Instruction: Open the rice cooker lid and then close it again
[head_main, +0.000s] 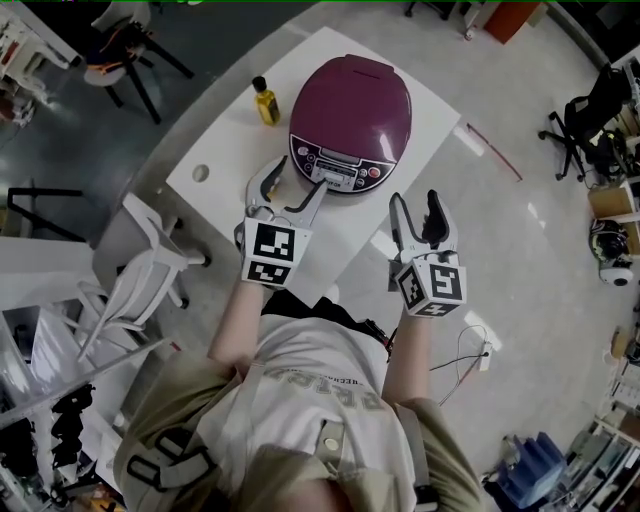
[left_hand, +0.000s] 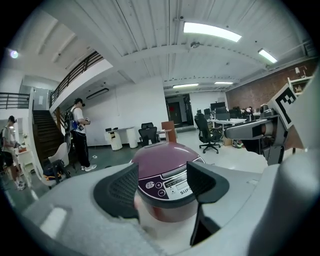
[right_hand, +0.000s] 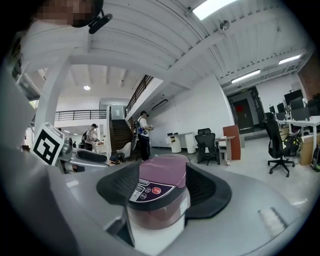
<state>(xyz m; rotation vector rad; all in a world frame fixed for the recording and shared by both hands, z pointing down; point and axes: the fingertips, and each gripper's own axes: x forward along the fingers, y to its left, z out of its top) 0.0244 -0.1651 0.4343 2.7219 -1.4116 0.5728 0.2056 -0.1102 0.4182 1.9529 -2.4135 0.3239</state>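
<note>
On table (head_main: 225, 170), head view: cooker (head_main: 350, 125) sits at 12 o'clock of frame, lid down, control panel facing the person. Bottle (head_main: 265, 101) stands just beside it at its 9 o'clock. Left gripper (head_main: 296, 180) is over the table, tips near the panel at the cooker's 7 o'clock; contact can't be told from here. Jaws apart, nothing in them. Right gripper (head_main: 416, 205) is at the cooker's 5 o'clock, past the table edge over the floor, clearly apart from the cooker. Jaws parted, empty. White chair (head_main: 140, 260) at 9 o'clock of frame.

Left gripper view: both pads (left_hand: 120, 190) spread, released. Cooker (left_hand: 167, 172) shows dead centre in the gap, ahead of the tips, panel toward the camera. Pads frame it but don't press on it; white tabletop shows under it. Right gripper's marker cube (left_hand: 287, 102) at 2 o'clock. Person (left_hand: 79, 132) standing at 9 o'clock, office chairs (left_hand: 206, 132) further back.

Right gripper view: pads (right_hand: 202, 192) wide, released, nothing clamped. Cooker (right_hand: 157, 192) again in the gap, ahead of the tips, seen from its corner with the panel turned toward 8 o'clock. No contact with either pad. Left gripper's marker cube (right_hand: 50, 145) at 9 o'clock. Stairs (right_hand: 120, 132) and people behind it, office chairs at 3 o'clock.
</note>
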